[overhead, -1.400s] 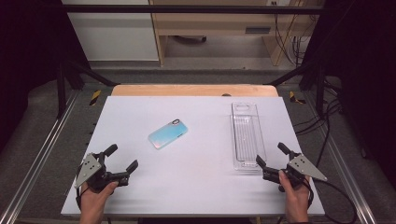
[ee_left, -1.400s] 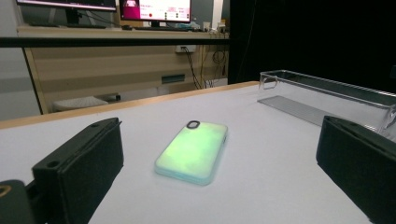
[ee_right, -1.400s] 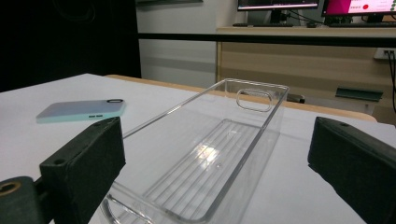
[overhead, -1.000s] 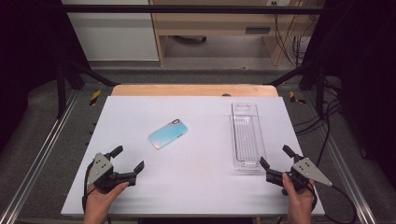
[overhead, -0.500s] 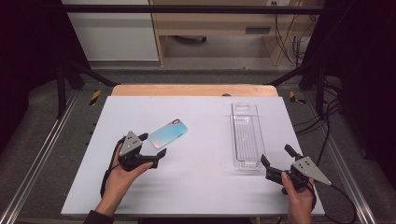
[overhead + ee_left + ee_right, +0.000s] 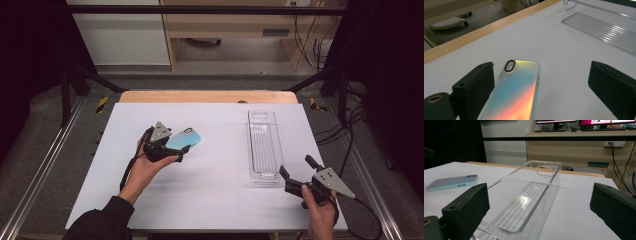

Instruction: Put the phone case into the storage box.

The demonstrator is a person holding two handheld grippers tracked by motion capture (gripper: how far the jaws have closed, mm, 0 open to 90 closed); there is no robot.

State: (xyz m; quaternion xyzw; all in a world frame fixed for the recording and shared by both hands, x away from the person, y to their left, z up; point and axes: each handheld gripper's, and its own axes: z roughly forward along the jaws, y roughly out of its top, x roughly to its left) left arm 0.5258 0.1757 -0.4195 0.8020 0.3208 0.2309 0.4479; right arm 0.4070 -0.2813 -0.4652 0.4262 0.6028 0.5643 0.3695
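Note:
A phone (image 6: 185,137) with a shimmery blue-to-orange back lies flat on the white table (image 6: 200,200), left of centre. My left gripper (image 6: 175,142) is open around the phone's near end. In the left gripper view the phone (image 6: 516,87) lies between the two jaws, close to the left one, with a wide gap to the right one. A clear plastic tray (image 6: 263,145) lies lengthwise at the right, empty. My right gripper (image 6: 296,166) is open just short of the tray's near end, and the tray (image 6: 531,195) stretches away between its jaws.
A wooden strip (image 6: 207,96) runs along the table's far edge. Metal rails (image 6: 40,175) flank both sides. Cables (image 6: 350,125) hang at the right. The right gripper view catches the phone (image 6: 451,182) far off to the left.
My left gripper has travelled from the front-left of the table forward and to the right until its jaws stand around the phone. The right gripper has barely shifted.

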